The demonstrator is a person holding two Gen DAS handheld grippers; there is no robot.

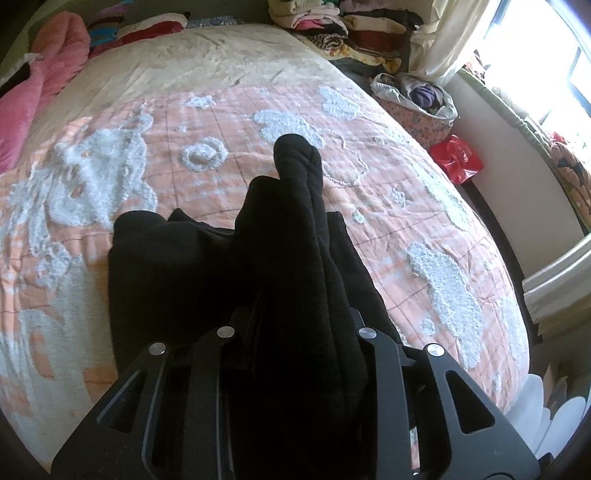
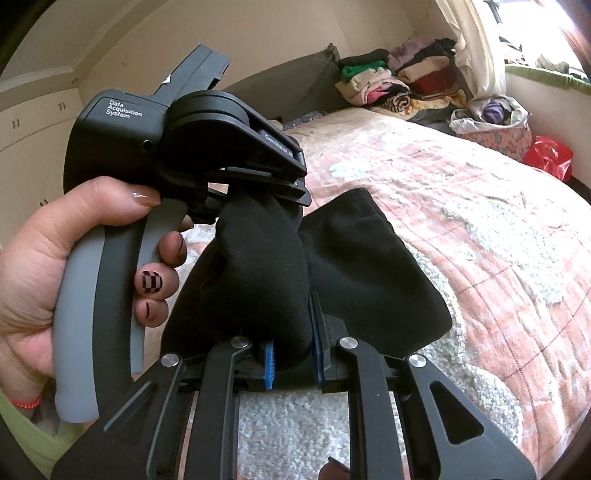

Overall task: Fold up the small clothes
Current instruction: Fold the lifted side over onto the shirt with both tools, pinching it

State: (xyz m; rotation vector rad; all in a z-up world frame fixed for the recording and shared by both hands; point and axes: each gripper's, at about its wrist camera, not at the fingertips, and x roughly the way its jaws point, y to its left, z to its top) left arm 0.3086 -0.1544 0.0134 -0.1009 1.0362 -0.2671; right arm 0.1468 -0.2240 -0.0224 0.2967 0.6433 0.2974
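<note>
A small black garment point(image 1: 207, 266) hangs bunched over the pink-and-white quilt point(image 1: 406, 206) of a bed. My left gripper point(image 1: 295, 314) is shut on a thick fold of it, and the cloth hides its fingertips. In the right wrist view the same black garment point(image 2: 362, 266) stretches between both tools. My right gripper point(image 2: 291, 347) is shut on a bundled part, its blue pads point(image 2: 269, 363) pressing the cloth from both sides. The left gripper point(image 2: 273, 192) sits just above and to the left, held by a person's hand point(image 2: 55, 240), its jaws clamped on the upper fold.
A pile of folded clothes point(image 1: 354, 26) lies at the bed's far end. A basket of clothes point(image 1: 417, 103) and a red bag point(image 1: 458, 158) stand beside the bed, near a window. A pink blanket point(image 1: 37, 92) lies at the far left.
</note>
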